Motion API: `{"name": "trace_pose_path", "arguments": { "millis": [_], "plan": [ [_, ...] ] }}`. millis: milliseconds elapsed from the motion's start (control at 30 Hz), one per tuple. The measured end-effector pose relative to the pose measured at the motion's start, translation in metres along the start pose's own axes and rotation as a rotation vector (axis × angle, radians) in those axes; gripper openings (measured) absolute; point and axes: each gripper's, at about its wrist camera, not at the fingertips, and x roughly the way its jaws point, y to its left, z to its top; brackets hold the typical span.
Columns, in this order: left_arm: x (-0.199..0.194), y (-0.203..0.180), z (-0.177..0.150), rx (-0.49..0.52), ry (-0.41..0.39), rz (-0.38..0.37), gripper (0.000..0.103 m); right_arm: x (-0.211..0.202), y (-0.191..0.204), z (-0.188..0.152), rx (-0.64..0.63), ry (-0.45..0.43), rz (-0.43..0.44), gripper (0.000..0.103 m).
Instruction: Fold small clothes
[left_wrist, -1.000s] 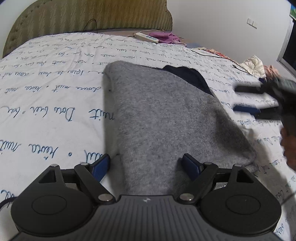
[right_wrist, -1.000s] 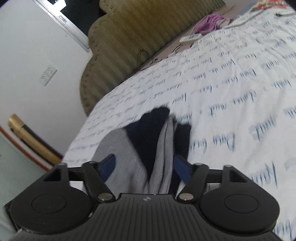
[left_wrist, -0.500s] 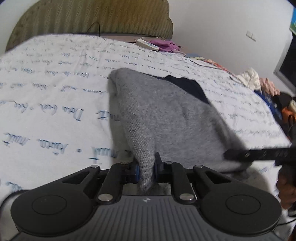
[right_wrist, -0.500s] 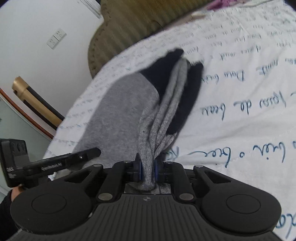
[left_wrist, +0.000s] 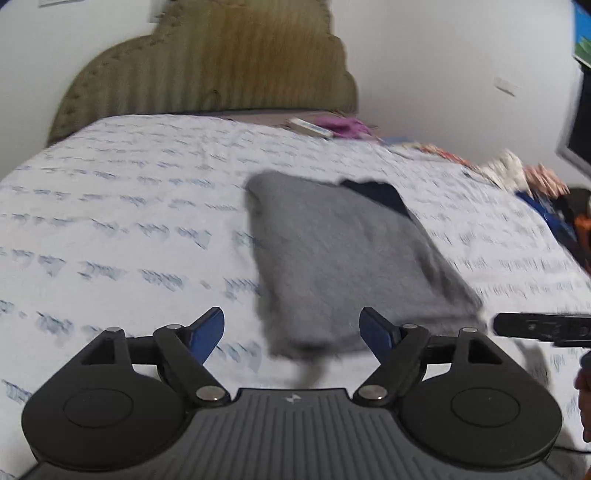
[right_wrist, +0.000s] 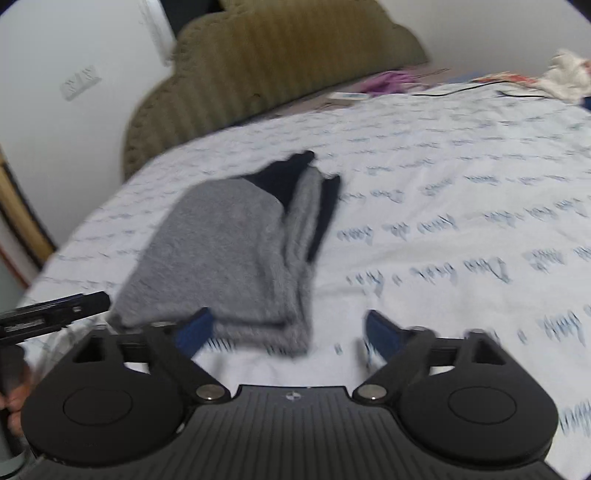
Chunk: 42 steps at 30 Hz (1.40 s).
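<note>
A grey knitted garment (left_wrist: 351, 258) with a navy part (left_wrist: 376, 194) lies folded on the white bedsheet (left_wrist: 129, 221). My left gripper (left_wrist: 291, 325) hovers at its near edge, jaws opening, and the cloth's edge lies loose below the gap with neither pad touching it. In the right wrist view the same grey garment (right_wrist: 229, 258) shows its layered side edge. My right gripper (right_wrist: 288, 325) is opening at the near corner, pads off the cloth. Each view shows a black finger (left_wrist: 535, 326) (right_wrist: 55, 312) of the other gripper at the frame's side.
An olive padded headboard (left_wrist: 207, 74) closes the far end of the bed. A remote (left_wrist: 308, 127) and purple cloth (left_wrist: 347, 127) lie near it. A heap of other clothes (left_wrist: 517, 173) sits at the right edge, and a black cable (right_wrist: 461, 88) crosses the sheet.
Half a second ago both grippers were shut on the garment's near edge. Both have let go and drawn back, and the garment now lies flat on the sheet.
</note>
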Motion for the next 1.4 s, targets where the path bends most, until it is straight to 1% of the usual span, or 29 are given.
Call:
{"name": "trace_pose_path", "arguments": {
  "millis": [100, 133, 167, 200, 233, 267, 333, 367, 433, 467, 500, 533, 633, 700, 733, 800, 833, 900, 1000, 1167, 1300, 1400],
  "plan": [
    [0.024, -0.010, -0.014, 0.027, 0.082, 0.062, 0.081, 0.019, 0.016, -0.015, -0.040, 0.069, -0.126, 0.099],
    [0.027, -0.012, -0.016, 0.036, 0.088, 0.080, 0.081, 0.024, 0.024, -0.018, -0.070, 0.075, -0.171, 0.100],
    [0.025, -0.015, -0.018, 0.051, 0.064, 0.086, 0.082, 0.027, 0.031, -0.023, -0.105, 0.069, -0.209, 0.101],
    [0.024, -0.018, -0.020, 0.071, 0.048, 0.076, 0.086, 0.029, 0.038, -0.026, -0.130, 0.060, -0.228, 0.103],
    [0.025, -0.019, -0.022, 0.088, 0.048, 0.063, 0.088, 0.031, 0.042, -0.028, -0.138, 0.056, -0.235, 0.103],
    [0.027, -0.019, -0.026, 0.103, 0.056, 0.069, 0.092, 0.033, 0.045, -0.028, -0.133, 0.072, -0.245, 0.103],
    [0.028, -0.020, -0.030, 0.117, 0.044, 0.076, 0.094, 0.037, 0.051, -0.021, -0.114, 0.142, -0.266, 0.103],
    [0.028, -0.019, -0.029, 0.113, 0.045, 0.070, 0.095, 0.039, 0.052, -0.015, -0.095, 0.194, -0.270, 0.103],
    [0.029, -0.018, -0.029, 0.107, 0.053, 0.051, 0.099, 0.041, 0.052, -0.003, -0.045, 0.326, -0.233, 0.103],
    [0.029, -0.018, -0.030, 0.105, 0.054, 0.046, 0.101, 0.040, 0.051, 0.000, -0.028, 0.364, -0.202, 0.103],
    [0.029, -0.018, -0.029, 0.107, 0.055, 0.047, 0.101, 0.036, 0.049, 0.001, -0.014, 0.365, -0.171, 0.103],
    [0.030, -0.019, -0.030, 0.111, 0.056, 0.052, 0.101, 0.034, 0.049, 0.000, -0.010, 0.347, -0.161, 0.103],
    [0.030, -0.022, -0.030, 0.117, 0.055, 0.070, 0.101, 0.039, 0.047, -0.012, -0.018, 0.288, -0.226, 0.102],
    [0.028, -0.022, -0.031, 0.106, 0.048, 0.078, 0.101, 0.038, 0.052, -0.020, -0.047, 0.159, -0.303, 0.102],
    [0.027, -0.021, -0.031, 0.101, 0.045, 0.078, 0.101, 0.039, 0.054, -0.024, -0.062, 0.113, -0.340, 0.102],
    [0.027, -0.020, -0.031, 0.092, 0.044, 0.075, 0.101, 0.045, 0.055, -0.033, -0.067, 0.067, -0.355, 0.103],
    [0.027, -0.019, -0.031, 0.090, 0.045, 0.074, 0.101, 0.045, 0.054, -0.036, -0.056, 0.030, -0.354, 0.103],
    [0.029, -0.020, -0.030, 0.093, 0.047, 0.078, 0.102, 0.045, 0.051, -0.044, -0.034, -0.018, -0.340, 0.103],
    [0.030, -0.021, -0.031, 0.101, 0.050, 0.084, 0.103, 0.043, 0.047, -0.045, -0.021, -0.028, -0.325, 0.103],
    [0.030, -0.023, -0.032, 0.106, 0.049, 0.098, 0.103, 0.042, 0.048, -0.046, -0.023, -0.041, -0.332, 0.103],
    [0.030, -0.025, -0.033, 0.116, 0.050, 0.117, 0.103, 0.041, 0.047, -0.047, -0.023, -0.039, -0.323, 0.103],
    [0.031, -0.024, -0.033, 0.112, 0.050, 0.116, 0.103, 0.042, 0.046, -0.046, -0.023, -0.040, -0.316, 0.103]
  ]
}}
